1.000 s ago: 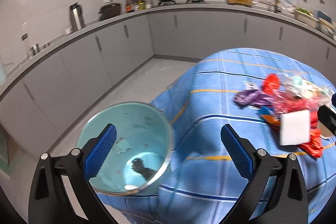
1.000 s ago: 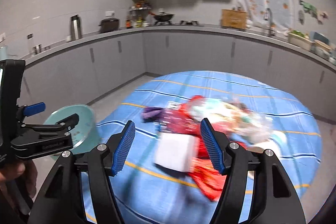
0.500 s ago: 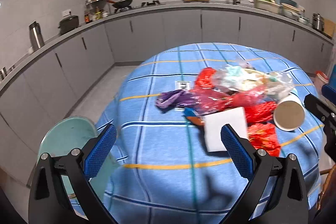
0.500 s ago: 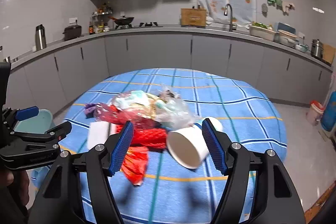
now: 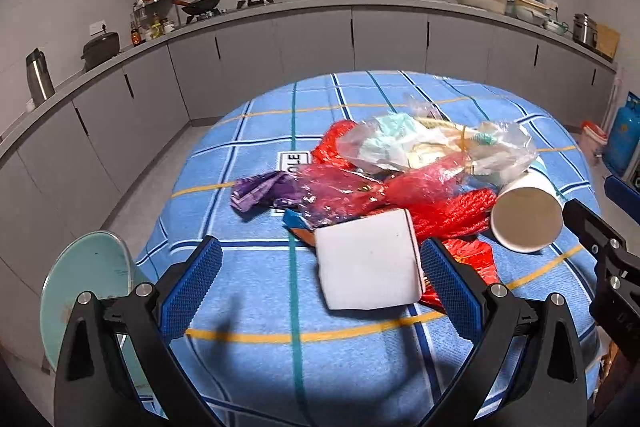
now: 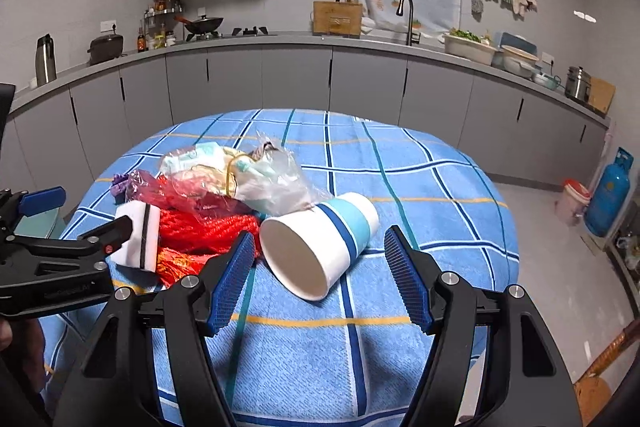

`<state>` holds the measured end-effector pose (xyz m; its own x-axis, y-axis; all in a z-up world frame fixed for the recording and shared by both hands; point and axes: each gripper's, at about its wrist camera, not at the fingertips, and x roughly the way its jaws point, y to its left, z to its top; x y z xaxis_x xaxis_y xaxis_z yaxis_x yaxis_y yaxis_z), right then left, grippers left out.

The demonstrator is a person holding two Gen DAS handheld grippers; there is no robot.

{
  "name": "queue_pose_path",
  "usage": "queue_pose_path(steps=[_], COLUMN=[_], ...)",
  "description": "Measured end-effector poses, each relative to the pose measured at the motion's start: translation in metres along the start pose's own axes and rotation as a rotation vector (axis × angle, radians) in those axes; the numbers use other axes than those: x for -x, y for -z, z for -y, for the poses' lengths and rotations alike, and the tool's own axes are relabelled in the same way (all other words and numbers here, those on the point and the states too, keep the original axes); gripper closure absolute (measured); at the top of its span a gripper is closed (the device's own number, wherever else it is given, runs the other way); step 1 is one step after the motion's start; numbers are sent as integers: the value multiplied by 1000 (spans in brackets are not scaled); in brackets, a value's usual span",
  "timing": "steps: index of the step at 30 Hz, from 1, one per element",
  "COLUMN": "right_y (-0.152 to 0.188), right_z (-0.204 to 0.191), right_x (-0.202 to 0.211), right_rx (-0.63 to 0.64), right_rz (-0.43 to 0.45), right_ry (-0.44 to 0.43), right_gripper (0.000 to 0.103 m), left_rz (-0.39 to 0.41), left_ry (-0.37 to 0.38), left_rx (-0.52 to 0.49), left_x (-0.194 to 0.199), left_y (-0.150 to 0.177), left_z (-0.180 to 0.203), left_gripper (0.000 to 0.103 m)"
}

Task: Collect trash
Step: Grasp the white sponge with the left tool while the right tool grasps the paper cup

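Observation:
A pile of trash lies on the round table with a blue checked cloth [image 5: 280,315] [image 6: 420,163]. It holds a white sponge block [image 5: 366,265] [image 6: 136,241], red mesh netting [image 5: 448,213] [image 6: 204,229], a clear plastic bag [image 5: 432,143] [image 6: 256,175], a purple wrapper [image 5: 264,191] and a paper cup lying on its side [image 5: 524,219] [image 6: 320,243]. My left gripper [image 5: 320,283] is open, just short of the white block. My right gripper [image 6: 320,279] is open, with the cup's mouth between its fingers' line.
A teal trash bin [image 5: 84,287] stands on the floor left of the table. Grey kitchen cabinets [image 6: 360,75] run along the back wall. A blue gas cylinder [image 6: 610,193] and a small bin [image 6: 574,201] stand at the right.
Both grippers swung from the bin side toward the table and moved in closer to the trash pile; the left now faces the white block, the right faces the cup. Both stayed open.

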<state>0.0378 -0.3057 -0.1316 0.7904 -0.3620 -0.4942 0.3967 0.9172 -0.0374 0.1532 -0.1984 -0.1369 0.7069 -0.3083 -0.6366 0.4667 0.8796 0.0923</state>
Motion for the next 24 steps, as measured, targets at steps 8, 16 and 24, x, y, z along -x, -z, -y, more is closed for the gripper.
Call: queue_pose_path(steps=[8,16,24], right_y=[4,6,7], right_z=[1,5,9], right_x=[-7,-26,-36], right_rx=[3,-11,-21], right_rz=[-14,-57,-69], right_ry=[11,41,40], right_gripper=[36,39,66], left_rz=[-36,-51,-53], left_ry=[28,74,103], left_rx=[1,-17,-38], left_x=[-21,-26,-25], left_y=[3,7,10], left_z=[2,6,12], left_gripper=[5,27,46])
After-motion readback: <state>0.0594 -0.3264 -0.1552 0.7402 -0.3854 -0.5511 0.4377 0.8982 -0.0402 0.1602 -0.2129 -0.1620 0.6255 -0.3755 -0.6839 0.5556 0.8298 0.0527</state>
